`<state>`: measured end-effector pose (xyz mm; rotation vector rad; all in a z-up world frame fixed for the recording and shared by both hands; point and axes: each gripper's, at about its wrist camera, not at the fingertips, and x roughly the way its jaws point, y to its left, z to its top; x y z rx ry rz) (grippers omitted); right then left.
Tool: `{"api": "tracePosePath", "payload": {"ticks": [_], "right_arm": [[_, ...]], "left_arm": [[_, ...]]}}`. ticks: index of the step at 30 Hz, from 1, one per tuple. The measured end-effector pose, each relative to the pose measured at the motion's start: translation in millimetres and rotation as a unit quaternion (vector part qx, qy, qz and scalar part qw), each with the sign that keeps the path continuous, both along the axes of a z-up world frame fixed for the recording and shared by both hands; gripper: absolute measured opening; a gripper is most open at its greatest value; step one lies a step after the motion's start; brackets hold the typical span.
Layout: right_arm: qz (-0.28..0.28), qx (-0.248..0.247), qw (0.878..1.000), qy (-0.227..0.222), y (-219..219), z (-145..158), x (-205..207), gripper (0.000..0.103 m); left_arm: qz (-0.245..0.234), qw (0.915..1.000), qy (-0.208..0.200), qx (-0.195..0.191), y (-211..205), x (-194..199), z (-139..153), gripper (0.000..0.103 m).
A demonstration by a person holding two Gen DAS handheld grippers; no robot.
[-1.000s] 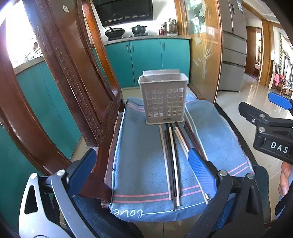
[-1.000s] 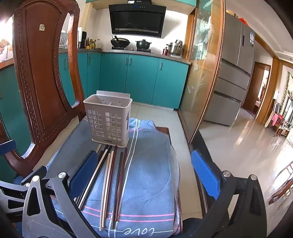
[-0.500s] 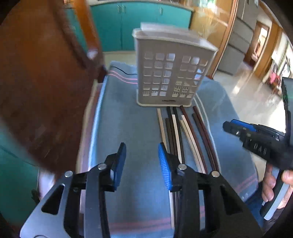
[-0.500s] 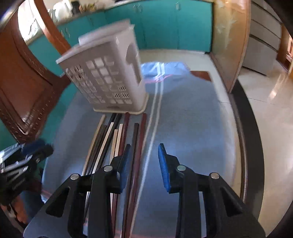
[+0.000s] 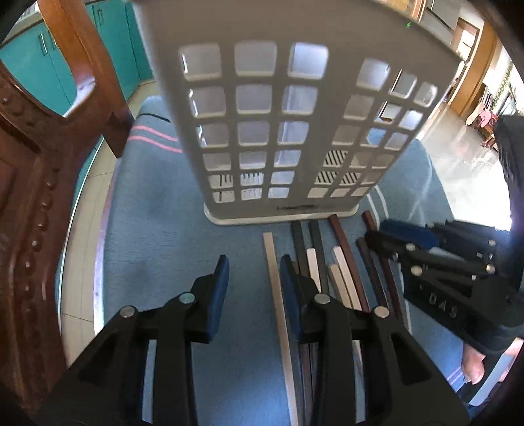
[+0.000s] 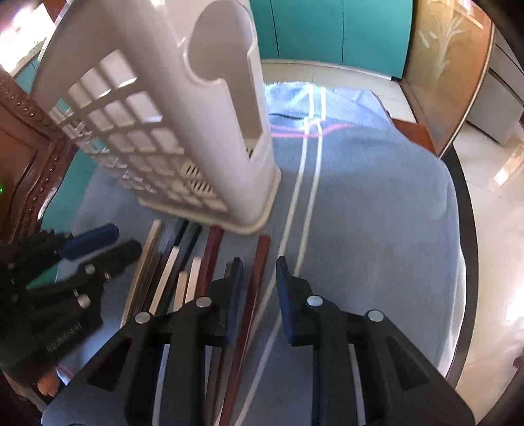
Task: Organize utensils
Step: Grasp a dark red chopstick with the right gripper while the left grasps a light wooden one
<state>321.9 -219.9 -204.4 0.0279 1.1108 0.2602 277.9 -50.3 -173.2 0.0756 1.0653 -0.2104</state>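
Mixed wooden chopsticks [image 5: 340, 262] lie on the blue towel just before the white perforated plastic holder [image 5: 288, 131]. Left gripper [image 5: 252, 281] jaws apart around a pale chopstick; right gripper [image 6: 258, 278] jaws closing around a reddish one, not yet pressing.

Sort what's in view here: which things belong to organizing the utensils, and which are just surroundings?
Part of the job:
- chopsticks, lying in a row on the towel
- white slotted holder, standing upright behind them
- left tongs
- right tongs, closing astride a reddish chopstick

Just there:
- blue towel
- wooden chair
- teal cabinets
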Motion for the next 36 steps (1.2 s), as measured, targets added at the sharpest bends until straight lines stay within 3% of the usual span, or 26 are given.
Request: {"api": "tracePosePath", "payload": {"ticks": [4,7,11,13,23,27,31,33,36], "right_arm": [[0.013,-0.029,0.999,-0.011,5,1,-5,0.011],[0.024,-0.033,0.999,-0.001,4,3,-14,0.010],[0.031,-0.079,0.996,-0.022,4,5,-32,0.010],[0.029,-0.065,0.997,-0.019,1,4,-39,0.010],[0.015,-0.062,0.998,-0.004,-14,-1,-56,0.014],[0.011,-0.060,0.998,-0.001,-27,5,-45,0.014],[0.010,-0.058,0.998,-0.002,-32,8,-46,0.016],[0.009,-0.060,0.998,0.000,-33,8,-45,0.025],[0.011,-0.066,0.998,0.003,-30,5,-48,0.028]], "left_arm": [[0.003,1.0000,0.002,0.005,-5,4,-14,0.034],[0.001,0.9998,-0.011,0.017,-9,3,-18,0.034],[-0.001,0.9995,-0.015,0.026,-14,-4,-22,0.034],[-0.001,0.9995,-0.014,0.027,-16,-2,-24,0.034],[0.000,0.9993,-0.007,0.037,-22,-14,-36,0.035],[0.007,0.9998,0.009,0.015,-12,-5,-40,0.018],[0.019,0.9993,0.024,-0.021,-3,4,-43,0.017],[0.022,0.9993,0.025,-0.019,-5,6,-46,0.019],[0.020,0.9996,0.021,-0.004,-13,9,-49,0.025]]}}
